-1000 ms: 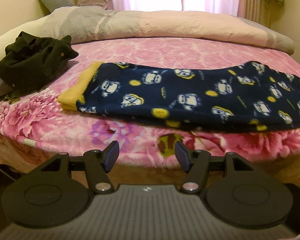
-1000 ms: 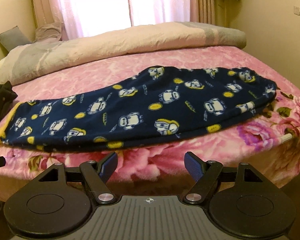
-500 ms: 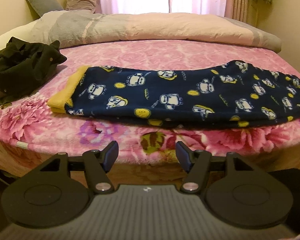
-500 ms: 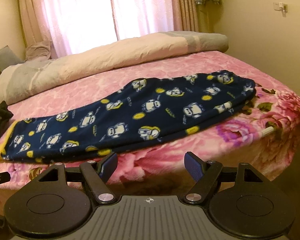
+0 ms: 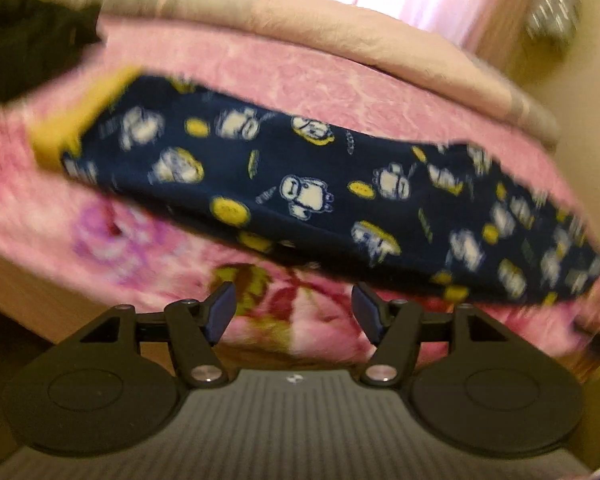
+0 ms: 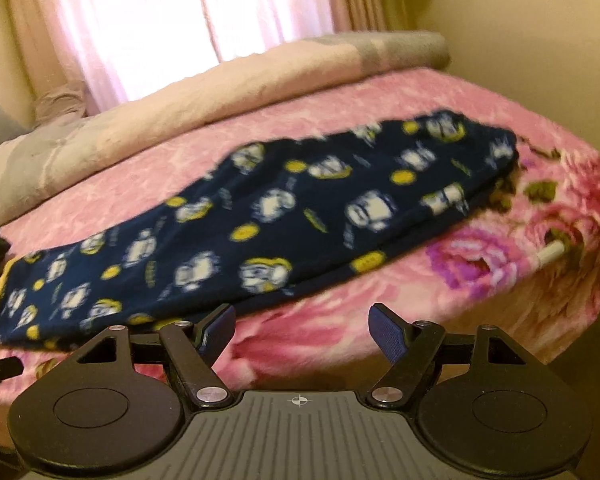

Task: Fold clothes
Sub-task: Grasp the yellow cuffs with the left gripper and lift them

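Navy pyjama trousers (image 5: 320, 184) laid lengthwise along bed (image 6: 480, 312) front edge; left hand-held gripper (image 5: 292, 308) and right hand-held gripper (image 6: 302, 326) held released, empty, just short.

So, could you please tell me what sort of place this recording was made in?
Most likely a home bedroom. The navy cartoon-print garment lies on a bed with a pink floral blanket, a rolled duvet runs along the far side, and pink curtains cover a bright window behind it.

Both tongs have come closer to the bed (image 6: 380, 92) — the trousers (image 5: 300, 184) now fill more of each view, tilted and blurred. Left tongs (image 5: 292, 308) and right tongs (image 6: 300, 324) have rolled.
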Demonstrator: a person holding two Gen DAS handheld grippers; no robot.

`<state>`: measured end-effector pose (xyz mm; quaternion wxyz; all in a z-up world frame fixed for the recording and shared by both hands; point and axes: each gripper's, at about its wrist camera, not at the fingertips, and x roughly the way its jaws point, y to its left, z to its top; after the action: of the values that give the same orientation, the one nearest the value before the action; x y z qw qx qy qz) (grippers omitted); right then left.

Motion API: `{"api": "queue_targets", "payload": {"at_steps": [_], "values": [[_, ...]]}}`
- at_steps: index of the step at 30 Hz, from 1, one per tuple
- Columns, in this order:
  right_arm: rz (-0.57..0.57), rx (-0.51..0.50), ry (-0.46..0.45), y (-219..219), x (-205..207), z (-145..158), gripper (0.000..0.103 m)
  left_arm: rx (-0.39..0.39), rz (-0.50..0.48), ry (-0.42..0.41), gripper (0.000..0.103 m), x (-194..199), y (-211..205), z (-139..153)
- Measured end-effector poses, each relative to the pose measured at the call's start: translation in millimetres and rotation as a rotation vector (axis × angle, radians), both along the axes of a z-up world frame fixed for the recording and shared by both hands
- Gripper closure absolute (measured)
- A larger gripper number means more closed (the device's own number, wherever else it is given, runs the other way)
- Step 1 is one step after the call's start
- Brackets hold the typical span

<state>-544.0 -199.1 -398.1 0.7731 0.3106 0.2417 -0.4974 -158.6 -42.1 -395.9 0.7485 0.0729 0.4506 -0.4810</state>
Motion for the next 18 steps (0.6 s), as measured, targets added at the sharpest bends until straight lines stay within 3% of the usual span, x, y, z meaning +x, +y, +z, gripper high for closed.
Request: {"api": "queue_targets", "payload": {"at_steps": [2,12,14,18], "values": [[-0.017,0.037,-0.014,-12.5,-6.4,-12.4,0.026,-0.044,0.087,0.104,0.043,23.7,1.7,-8.1],[-0.060,0.112,0.016,-64.0,-10.1,-31.2,0.027,-0.188,0.573,0.335,0.042,143.3,37.8,-44.4],[-0.069,0.115,0.031,-70.4,-5.2,-30.8,0.027,-0.233,0.629,0.384,0.042,164.6,41.1,-54.9],[-0.072,0.117,0.061,-76.7,7.6,-29.7,0.027,-0.260,0.677,0.407,0.043,192.5,37.2,-73.6]]}}
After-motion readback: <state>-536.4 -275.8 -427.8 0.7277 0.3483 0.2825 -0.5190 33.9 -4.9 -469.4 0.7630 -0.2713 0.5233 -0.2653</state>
